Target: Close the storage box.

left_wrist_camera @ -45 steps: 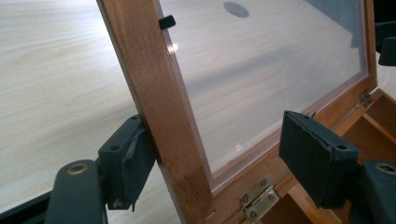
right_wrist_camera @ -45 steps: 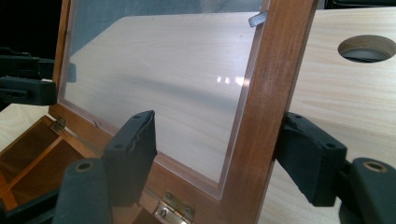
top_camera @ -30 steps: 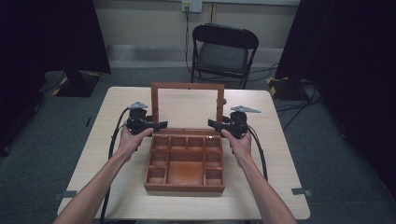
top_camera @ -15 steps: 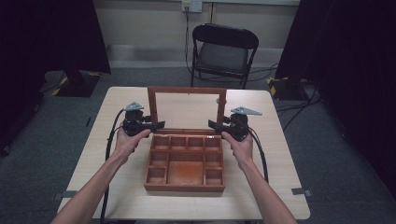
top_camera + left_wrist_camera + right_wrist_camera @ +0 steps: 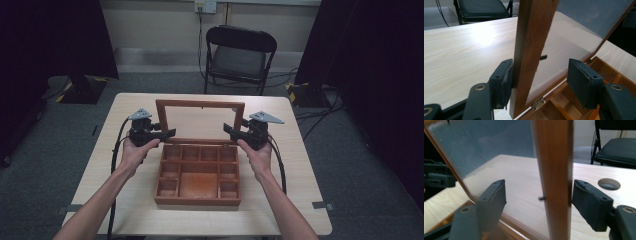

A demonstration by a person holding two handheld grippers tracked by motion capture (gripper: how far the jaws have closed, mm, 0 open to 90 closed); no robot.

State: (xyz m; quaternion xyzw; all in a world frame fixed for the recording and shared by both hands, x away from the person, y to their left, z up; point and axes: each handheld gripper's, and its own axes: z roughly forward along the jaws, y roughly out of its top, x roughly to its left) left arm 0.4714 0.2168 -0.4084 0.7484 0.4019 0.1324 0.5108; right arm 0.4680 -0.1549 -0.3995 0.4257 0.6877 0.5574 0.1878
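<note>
1. Wooden box (image 5: pixel 198 175) sits near the middle of the pale wood surface (image 5: pixel 295 170), divided into small compartments around one larger one at front centre. All compartments look bare.
2. Lid (image 5: pixel 200 103): a wooden frame with a clear pane, hinged along the box's far edge and standing close to upright. A small brass hinge (image 5: pixel 538 103) shows at the base of the frame in the left gripper view.
3. Left tongs (image 5: pixel 165 133), held in the person's left hand (image 5: pixel 134 150), are at the left upright of the lid frame. In the left gripper view the jaws stand wide apart with the frame's side rail (image 5: pixel 531 50) between them; the left-hand pad is just beside or perhaps touching the rail, the other pad well clear. Not clamped on it.
4. Right tongs (image 5: pixel 231 130), held in the right hand (image 5: pixel 255 152), are at the right upright. In the right gripper view the jaws are spread open with the rail (image 5: pixel 554 180) between them, a gap visible on both sides, narrower at the right-hand pad.
5. Through the pane in the right gripper view, the other tongs show as a dark blurred shape at far left.
6. A round hole (image 5: pixel 609 184) shows in the surface beyond the right-hand pad.
7. A black folding chair (image 5: pixel 239 57) stands on the grey floor behind the surface; dark curtains either side.
8. Cables trail from both tongs back along the forearms.
</note>
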